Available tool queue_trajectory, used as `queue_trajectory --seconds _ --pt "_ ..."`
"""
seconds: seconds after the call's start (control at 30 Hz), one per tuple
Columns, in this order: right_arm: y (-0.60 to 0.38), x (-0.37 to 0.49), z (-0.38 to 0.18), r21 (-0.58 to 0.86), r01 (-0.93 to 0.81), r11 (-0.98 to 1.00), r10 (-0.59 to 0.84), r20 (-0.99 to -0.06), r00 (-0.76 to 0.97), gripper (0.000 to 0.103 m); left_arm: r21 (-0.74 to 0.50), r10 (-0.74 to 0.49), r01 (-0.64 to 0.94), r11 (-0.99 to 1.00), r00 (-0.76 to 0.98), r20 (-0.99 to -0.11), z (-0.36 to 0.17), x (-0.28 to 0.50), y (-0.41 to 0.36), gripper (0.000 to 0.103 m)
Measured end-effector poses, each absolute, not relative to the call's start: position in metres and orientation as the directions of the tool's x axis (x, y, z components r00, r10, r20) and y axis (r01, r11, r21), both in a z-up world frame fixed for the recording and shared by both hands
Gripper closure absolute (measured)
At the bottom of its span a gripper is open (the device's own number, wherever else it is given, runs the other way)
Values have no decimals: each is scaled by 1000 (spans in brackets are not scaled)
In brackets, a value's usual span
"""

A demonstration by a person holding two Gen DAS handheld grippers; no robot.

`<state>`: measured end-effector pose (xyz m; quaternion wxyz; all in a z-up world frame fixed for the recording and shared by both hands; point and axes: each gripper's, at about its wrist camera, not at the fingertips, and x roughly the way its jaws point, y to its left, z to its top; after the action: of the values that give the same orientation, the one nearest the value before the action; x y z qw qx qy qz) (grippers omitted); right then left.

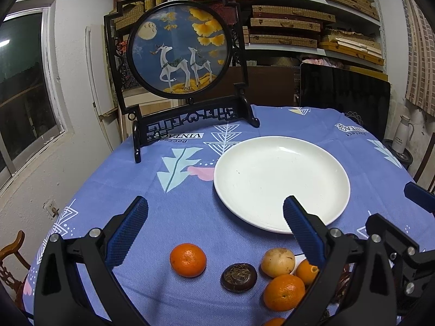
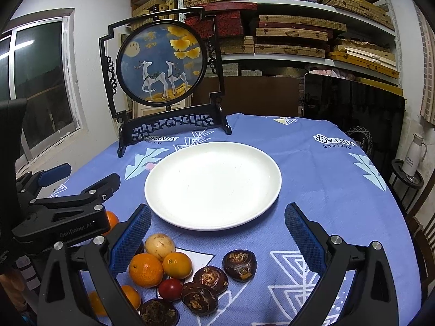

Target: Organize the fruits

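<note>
Zero fruits on the white plate (image 2: 174, 212); oranges (image 2: 146, 270), a pale round fruit (image 2: 159, 243) and dark round pieces (image 2: 239, 265) lie just before it. I hold left claw (image 1: 214, 233) and right claw (image 2: 217, 235) spread, empty. Next: first pick.

At the far left corner of the table you find a black carved stand (image 2: 174, 125) holding a round deer panel (image 2: 160, 63), upright. The table carries a blue patterned tablecloth (image 2: 326, 190) printed with white triangles and the word VINTAGE. Behind the far edge you see a dark chair back (image 2: 353, 108) and wall shelves (image 2: 299, 27) stacked with flat woven boxes. A window (image 1: 24, 87) is set in the left wall. A white jug (image 2: 414, 154) stands on a small round stand beyond the right edge.
</note>
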<state>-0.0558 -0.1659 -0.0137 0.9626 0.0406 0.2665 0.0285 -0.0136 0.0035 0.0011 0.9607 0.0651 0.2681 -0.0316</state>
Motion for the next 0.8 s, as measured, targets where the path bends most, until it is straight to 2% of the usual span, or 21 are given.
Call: queue_trajectory --seconds 0.8 --pt "-164 -84 -15 2 -102 995 87 -535 841 4 135 -46 140 981 842 -537 -5 -29 10 5"
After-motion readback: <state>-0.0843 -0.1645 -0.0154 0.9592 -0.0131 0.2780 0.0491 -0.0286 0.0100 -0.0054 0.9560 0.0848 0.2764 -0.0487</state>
